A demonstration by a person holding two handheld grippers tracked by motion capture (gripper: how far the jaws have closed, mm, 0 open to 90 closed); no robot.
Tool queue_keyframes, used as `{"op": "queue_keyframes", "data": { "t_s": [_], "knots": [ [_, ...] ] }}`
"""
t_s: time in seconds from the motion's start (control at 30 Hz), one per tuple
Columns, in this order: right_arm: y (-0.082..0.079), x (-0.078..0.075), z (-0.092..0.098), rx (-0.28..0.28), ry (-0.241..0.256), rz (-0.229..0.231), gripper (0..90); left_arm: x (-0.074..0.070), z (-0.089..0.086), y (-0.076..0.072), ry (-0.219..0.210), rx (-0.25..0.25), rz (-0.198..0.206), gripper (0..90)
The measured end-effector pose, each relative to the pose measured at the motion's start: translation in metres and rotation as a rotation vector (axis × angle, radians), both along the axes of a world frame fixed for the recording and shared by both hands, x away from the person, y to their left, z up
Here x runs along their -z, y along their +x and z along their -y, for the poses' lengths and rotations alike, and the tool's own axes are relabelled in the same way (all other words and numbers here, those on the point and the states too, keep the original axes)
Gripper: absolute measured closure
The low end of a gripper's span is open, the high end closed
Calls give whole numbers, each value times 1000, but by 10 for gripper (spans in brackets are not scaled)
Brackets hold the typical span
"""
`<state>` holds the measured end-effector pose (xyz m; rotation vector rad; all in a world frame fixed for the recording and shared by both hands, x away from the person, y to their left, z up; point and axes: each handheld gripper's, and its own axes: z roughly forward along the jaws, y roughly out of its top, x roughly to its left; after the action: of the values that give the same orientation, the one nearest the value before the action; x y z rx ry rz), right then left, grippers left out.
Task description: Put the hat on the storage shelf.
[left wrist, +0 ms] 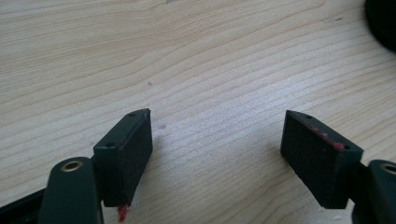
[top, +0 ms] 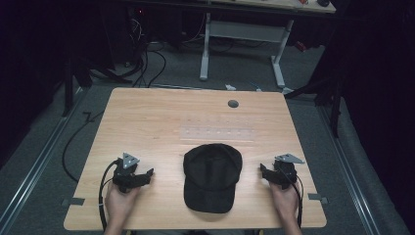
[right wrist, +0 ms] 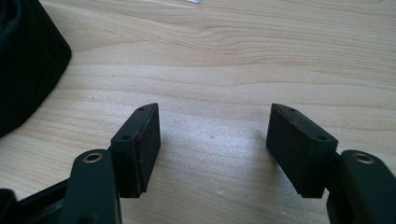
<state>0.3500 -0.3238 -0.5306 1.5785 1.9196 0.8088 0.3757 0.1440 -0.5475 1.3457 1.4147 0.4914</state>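
A black baseball cap (top: 211, 176) lies flat on the wooden table (top: 147, 117), near the front edge, its brim toward the person. My left gripper (top: 145, 175) rests on the table to the cap's left, held by a hand. Its jaws stand wide apart over bare wood, as the left gripper view (left wrist: 217, 135) shows, with the cap's edge (left wrist: 383, 23) at the top right. My right gripper (top: 264, 172) sits to the cap's right, also open (right wrist: 215, 126) with nothing between the pads; the cap (right wrist: 25, 60) fills that view's upper left corner.
A clear strip (top: 216, 133) lies on the table behind the cap, and a grey round grommet (top: 233, 104) sits near the far edge. Beyond the table stand a white desk frame (top: 242, 44) and cables on the floor (top: 147, 63).
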Motion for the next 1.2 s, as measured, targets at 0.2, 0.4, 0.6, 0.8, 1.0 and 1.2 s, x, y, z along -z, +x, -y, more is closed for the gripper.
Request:
{"op": "queue_keyframes", "data": {
  "t_s": [0.2, 0.4, 0.6, 0.8, 1.0, 1.2],
  "knots": [
    [0, 0, 0, 2, 1, 0, 360, 0, 0, 0, 0, 0, 0, 253],
    [0, 0, 0, 11, 4, 2, 381, 0, 0, 0, 0, 0, 0, 253],
    [0, 0, 1, 16, 3, 3, 412, 0, 0, 0, -3, 0, -1, 253],
    [-5, -4, 1, 0, 53, -6, 458, 0, 0, 0, -3, 0, -2, 253],
    [-20, -17, -11, -75, 73, 47, 482, 0, -1, 0, -9, 0, -3, 253],
    [-30, -31, -23, -137, 103, 98, 488, -1, -1, 0, -10, 3, -4, 252]
  ]
}}
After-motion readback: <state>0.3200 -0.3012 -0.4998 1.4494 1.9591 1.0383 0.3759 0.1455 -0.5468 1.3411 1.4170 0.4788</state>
